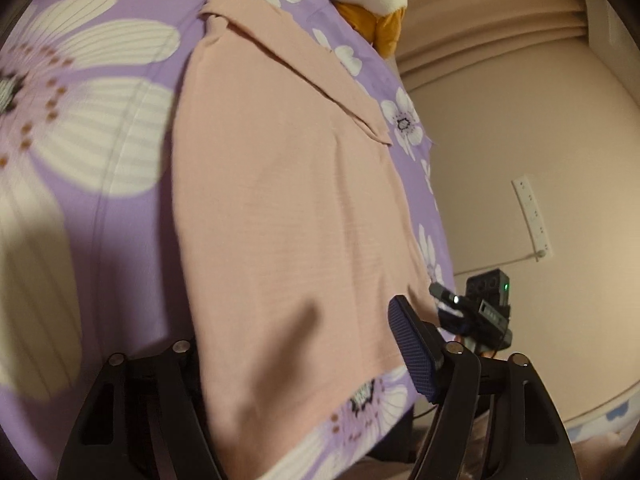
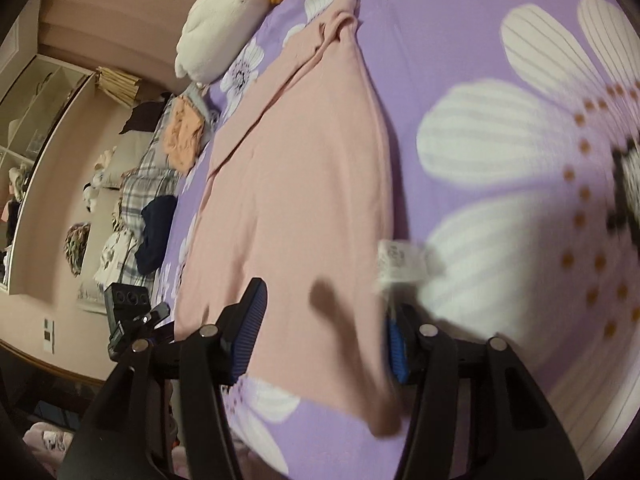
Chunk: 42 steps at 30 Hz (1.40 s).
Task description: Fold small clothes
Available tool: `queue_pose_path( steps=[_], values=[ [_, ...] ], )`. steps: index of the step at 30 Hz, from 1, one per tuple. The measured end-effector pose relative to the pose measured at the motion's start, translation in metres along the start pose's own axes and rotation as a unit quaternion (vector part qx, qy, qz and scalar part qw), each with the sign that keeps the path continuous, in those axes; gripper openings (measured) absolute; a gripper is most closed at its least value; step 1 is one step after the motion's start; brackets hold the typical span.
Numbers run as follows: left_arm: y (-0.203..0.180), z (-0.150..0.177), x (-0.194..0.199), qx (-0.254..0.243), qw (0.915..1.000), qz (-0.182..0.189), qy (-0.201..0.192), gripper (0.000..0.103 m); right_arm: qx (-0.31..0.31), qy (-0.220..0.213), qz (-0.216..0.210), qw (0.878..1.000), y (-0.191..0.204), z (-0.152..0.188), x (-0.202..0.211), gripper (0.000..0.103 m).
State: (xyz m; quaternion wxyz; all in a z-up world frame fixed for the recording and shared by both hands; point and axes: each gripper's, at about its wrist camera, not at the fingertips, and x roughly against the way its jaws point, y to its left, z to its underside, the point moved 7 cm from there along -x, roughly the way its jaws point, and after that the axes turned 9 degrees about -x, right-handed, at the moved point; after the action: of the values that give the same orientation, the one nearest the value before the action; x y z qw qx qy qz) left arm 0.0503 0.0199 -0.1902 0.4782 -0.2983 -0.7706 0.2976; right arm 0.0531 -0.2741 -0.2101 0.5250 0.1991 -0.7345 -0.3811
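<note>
Pink garment (image 1: 280,200): small top, spread flat and lengthwise on the bedsheet (image 1: 80,240), near hem toward both tongs, collar or folded flap at the far end. Matte woven or knit cloth, faintly ribbed, a few soft creases. Judged light, limp, non-slippery; likely to drape and sag when lifted, so best taken at the near hem corners or side seams, both layers pinched together. White care label (image 2: 400,260) at the right-hand side seam, blurred.

Bedsheet: lilac cotton-like cloth, large white striped daisies, smooth.

Plush toy (image 2: 216,28): white and orange, pile fabric, beyond the garment's far end, apart from it.

Pile of other clothes (image 2: 160,184): plaid, navy, peach pieces, off the left edge of the bed area.

Left gripper (image 1: 304,352): black arms; wide open, garment hem lying between the fingers, nothing clamped; only the right-hand blue textured pad visible.

Right gripper (image 2: 324,332): wide open, straddling the near hem, blue ridged pads (image 2: 252,320) at either side of the cloth; right-hand pad at the label edge, contact uncertain through blur.
</note>
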Motion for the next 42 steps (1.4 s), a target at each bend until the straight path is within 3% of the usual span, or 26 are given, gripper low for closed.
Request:
queue_pose_path(
  steps=[2,3,4,5,7,8,10,16,24,30,42],
  values=[
    [0.004,0.002,0.001,0.012,0.9999,0.002,-0.006,0.059,0.003,0.000,0.001,1.000,-0.002,0.004,0.001,0.050],
    [0.008,0.003,0.000,0.018,0.9998,-0.004,-0.008,0.048,0.007,-0.006,0.008,1.000,-0.003,0.006,0.000,0.046],
    [0.012,0.005,0.001,0.026,0.9996,-0.006,-0.008,0.034,0.008,-0.008,0.015,1.000,-0.004,0.005,-0.002,0.037],
    [0.016,0.005,0.000,0.036,0.9993,-0.007,-0.008,0.028,0.008,-0.010,0.020,1.000,-0.005,0.004,-0.004,0.031],
    [0.024,0.004,-0.003,0.053,0.9985,-0.014,-0.006,0.006,0.003,-0.015,0.034,0.999,-0.011,-0.001,-0.005,0.006],
    [0.027,0.002,-0.004,0.061,0.9980,-0.014,-0.006,0.004,-0.001,-0.019,0.041,0.999,-0.011,-0.004,-0.006,0.005],
    [0.022,-0.001,0.001,0.063,0.9979,-0.005,-0.017,0.003,0.000,-0.036,0.034,0.999,-0.004,-0.008,0.001,0.005],
    [-0.016,-0.031,0.036,0.003,0.9968,0.013,-0.079,0.001,0.037,-0.103,-0.031,0.993,0.045,-0.024,0.034,0.004],
    [-0.058,-0.065,0.072,-0.049,0.9857,0.044,-0.155,0.000,0.078,-0.153,-0.074,0.982,0.092,-0.031,0.062,0.004],
    [-0.070,-0.058,0.093,-0.065,0.9821,0.053,-0.168,0.000,0.107,-0.166,-0.091,0.976,0.109,-0.015,0.086,0.004],
    [-0.095,-0.014,0.151,-0.098,0.9826,0.024,-0.156,0.000,0.196,-0.166,-0.098,0.961,0.136,0.047,0.146,0.004]
  ],
)
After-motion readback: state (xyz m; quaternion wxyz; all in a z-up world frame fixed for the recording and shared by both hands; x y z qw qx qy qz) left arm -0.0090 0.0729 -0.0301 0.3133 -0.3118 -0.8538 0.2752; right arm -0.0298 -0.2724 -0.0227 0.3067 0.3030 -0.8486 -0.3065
